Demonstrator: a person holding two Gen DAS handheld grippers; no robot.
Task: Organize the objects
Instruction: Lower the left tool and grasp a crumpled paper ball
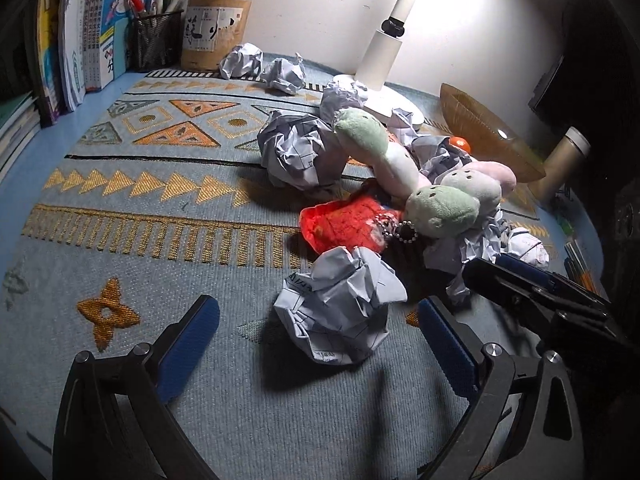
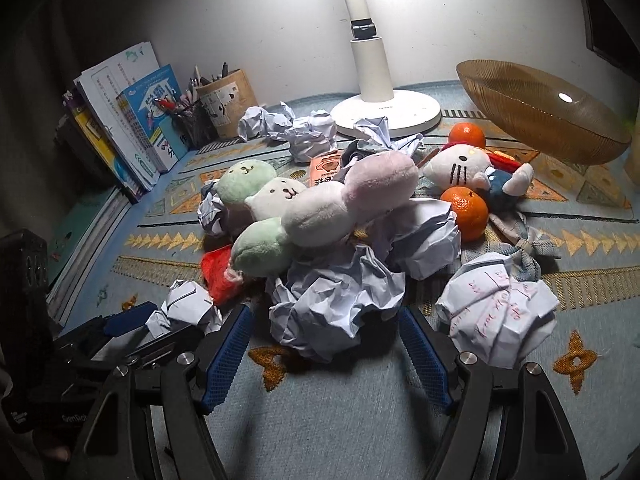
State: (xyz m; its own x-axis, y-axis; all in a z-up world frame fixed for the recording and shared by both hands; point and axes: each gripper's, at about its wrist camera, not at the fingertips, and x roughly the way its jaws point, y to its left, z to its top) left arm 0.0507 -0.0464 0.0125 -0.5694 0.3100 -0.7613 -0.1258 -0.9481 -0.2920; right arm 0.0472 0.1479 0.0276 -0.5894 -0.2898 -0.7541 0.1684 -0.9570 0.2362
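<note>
A crumpled paper ball [image 1: 340,312] lies on the patterned mat [image 1: 160,208] between the tips of my left gripper [image 1: 318,306]. That gripper is open wide, with a gap on each side of the ball. My right gripper [image 2: 324,311] stands around a larger crumpled paper ball [image 2: 336,304]. Its jaws are narrower than full width, and small gaps show beside the pads. Behind that ball lie two plush dumpling strings [image 2: 320,208], a cat plush [image 2: 464,168], two oranges [image 2: 466,212] and more paper balls. One paper ball with pink writing [image 2: 496,312] sits to the right.
A white lamp base [image 2: 384,114] and an amber bowl [image 2: 540,112] stand at the back. Pen holders [image 1: 216,32] and upright books [image 1: 92,28] line the back left. A red packet [image 1: 344,226] lies under the plush. The left gripper's fingers [image 2: 132,320] reach in beside my right one.
</note>
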